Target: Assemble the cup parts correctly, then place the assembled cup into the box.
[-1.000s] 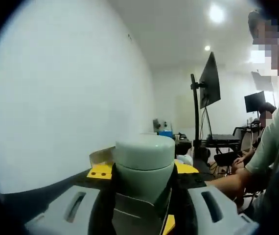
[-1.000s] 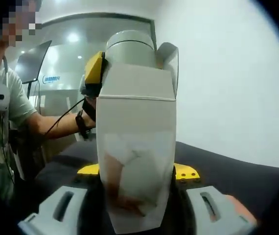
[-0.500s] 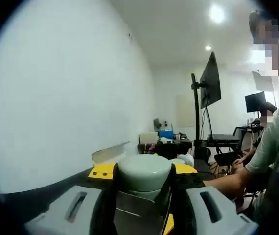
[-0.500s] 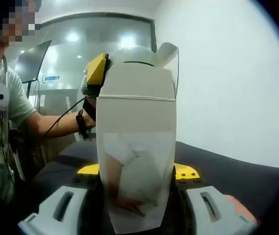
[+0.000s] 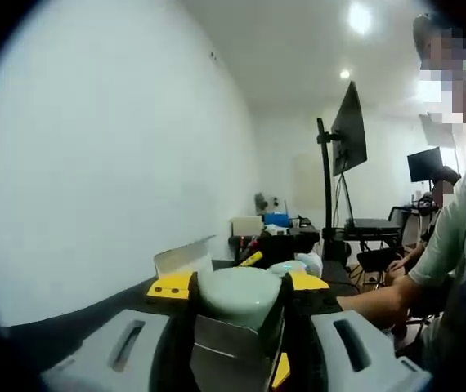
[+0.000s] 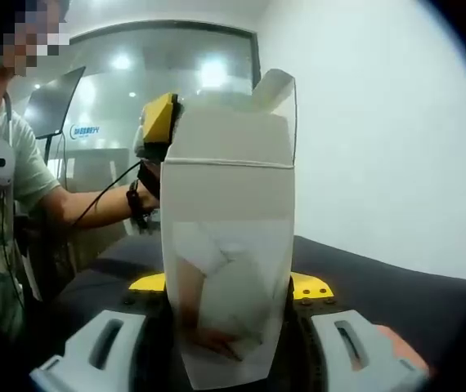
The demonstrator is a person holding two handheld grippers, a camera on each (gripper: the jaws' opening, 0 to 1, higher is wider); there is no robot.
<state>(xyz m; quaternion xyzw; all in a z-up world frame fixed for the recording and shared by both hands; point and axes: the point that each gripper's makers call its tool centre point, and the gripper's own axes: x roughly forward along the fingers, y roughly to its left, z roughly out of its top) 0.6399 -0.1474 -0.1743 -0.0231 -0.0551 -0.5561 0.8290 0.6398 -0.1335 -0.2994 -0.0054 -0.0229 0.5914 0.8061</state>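
Dark table (image 6: 396,282) runs across the lower right of the right gripper view, the white box (image 6: 229,245) standing upright on it.

left gripper (image 5: 237,306): grey moulded housings with slotted recesses, black inner parts, yellow-tipped fingers (image 5: 168,286) bearing small dark holes | right gripper (image 6: 229,306): same grey, black and yellow build | person (image 6: 4,188): pale green short-sleeved shirt, dark wristband (image 6: 137,208), thin black cable along forearm
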